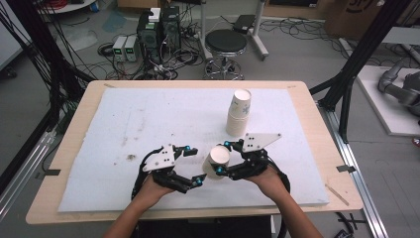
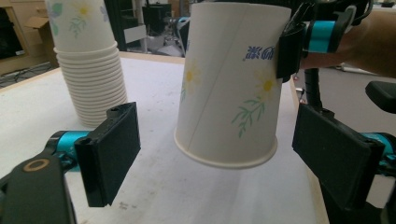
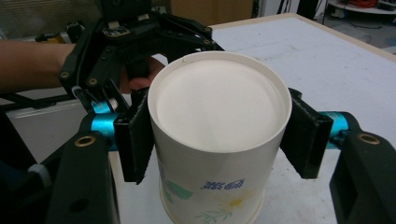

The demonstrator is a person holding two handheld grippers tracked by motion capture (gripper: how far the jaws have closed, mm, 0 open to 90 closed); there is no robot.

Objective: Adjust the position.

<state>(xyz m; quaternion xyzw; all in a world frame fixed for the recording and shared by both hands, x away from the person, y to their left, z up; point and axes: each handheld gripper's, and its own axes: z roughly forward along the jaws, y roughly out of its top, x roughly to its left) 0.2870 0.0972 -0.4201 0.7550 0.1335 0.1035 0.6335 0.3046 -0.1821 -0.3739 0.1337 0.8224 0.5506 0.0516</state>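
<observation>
Two grippers meet over the white mat (image 1: 124,129), near the cup stack (image 1: 237,113). Right gripper (image 1: 224,157) clamps one paper cup (image 1: 216,161) upside down, above the mat. Left gripper (image 1: 194,166), jaws wide apart and gripping nothing, lies just beside the cup, whose rim sits between them.

Robotics lab or test bay, not a home. Wooden table (image 1: 297,94) with a white foam pad (image 1: 148,119) sits inside a black metal frame (image 1: 364,49), on a bare concrete floor (image 1: 297,54). Computer towers (image 1: 158,29), tangled cables (image 1: 163,62), a round stool (image 1: 226,44) and cardboard boxes (image 1: 354,12) behind it.
</observation>
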